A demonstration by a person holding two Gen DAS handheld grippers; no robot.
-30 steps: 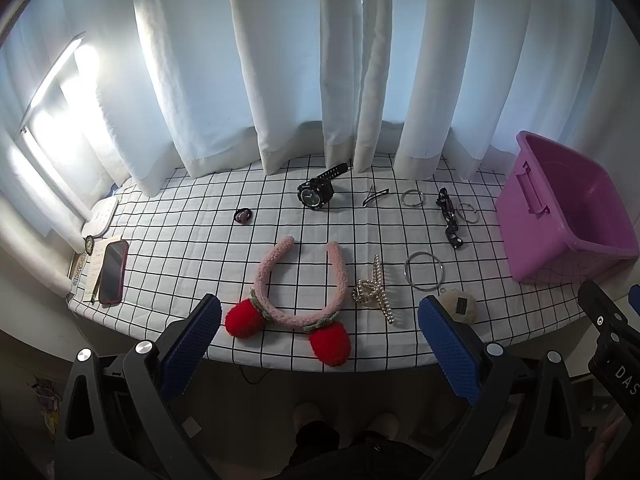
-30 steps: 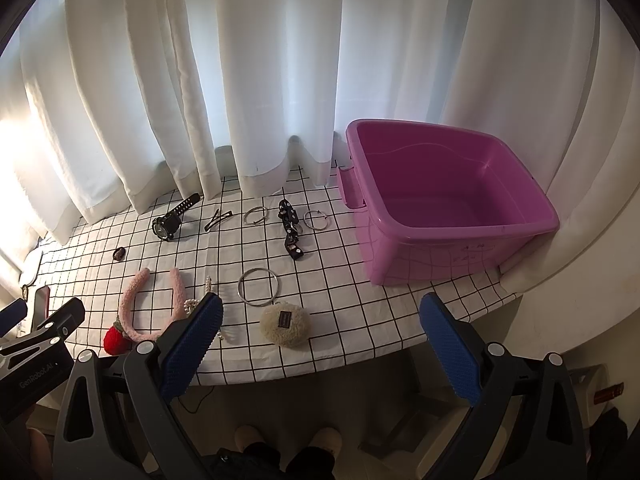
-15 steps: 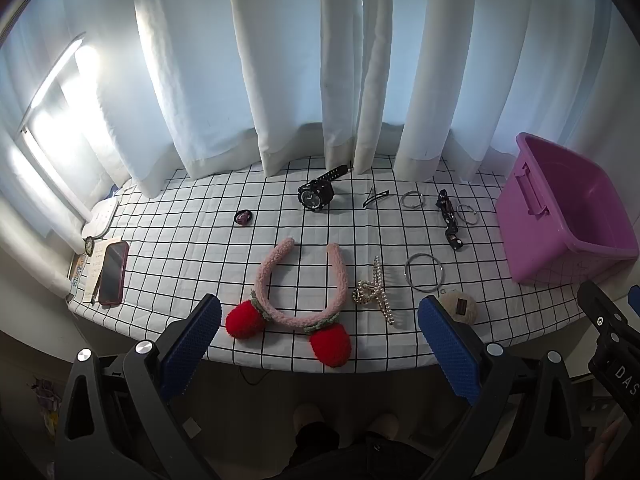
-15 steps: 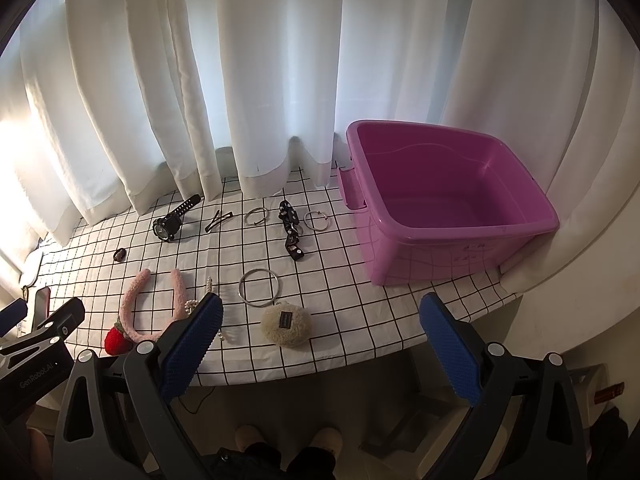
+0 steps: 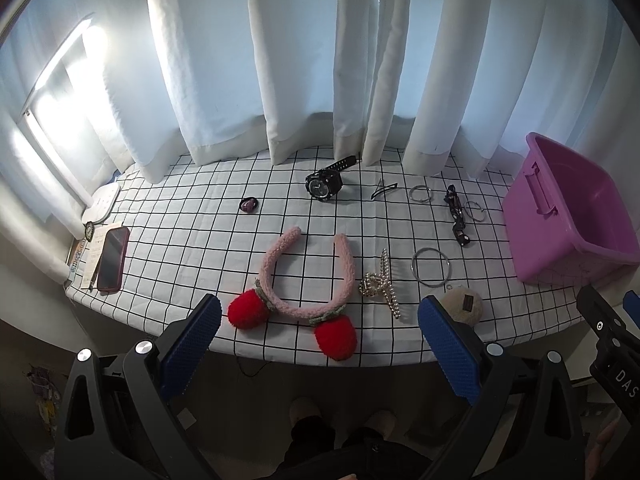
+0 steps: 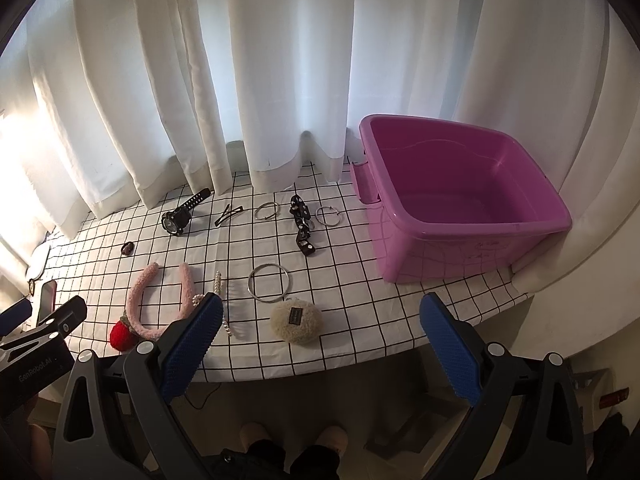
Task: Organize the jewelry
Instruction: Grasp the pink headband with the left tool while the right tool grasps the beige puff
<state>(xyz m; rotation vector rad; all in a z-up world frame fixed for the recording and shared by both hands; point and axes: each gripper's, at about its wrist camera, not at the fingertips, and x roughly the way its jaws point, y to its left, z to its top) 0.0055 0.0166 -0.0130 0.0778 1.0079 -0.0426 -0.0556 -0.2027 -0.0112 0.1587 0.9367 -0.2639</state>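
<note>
Both tools, left tool and right tool, gape wide, holding nothing; jewelry lies across the bench; the tub seems empty, so sorting hasn't begun.

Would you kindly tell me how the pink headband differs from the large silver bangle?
The pink headband is fuzzy, open-ended and U-shaped with red pompoms; the large silver bangle is thin, shiny metal and a nearly closed ring. The headband is also clearly bigger. Both lie flat on the checked tablecloth, untouched.

I see almost no change: the pink fuzzy headband with red pompoms sits slightly higher in my left view.
</note>
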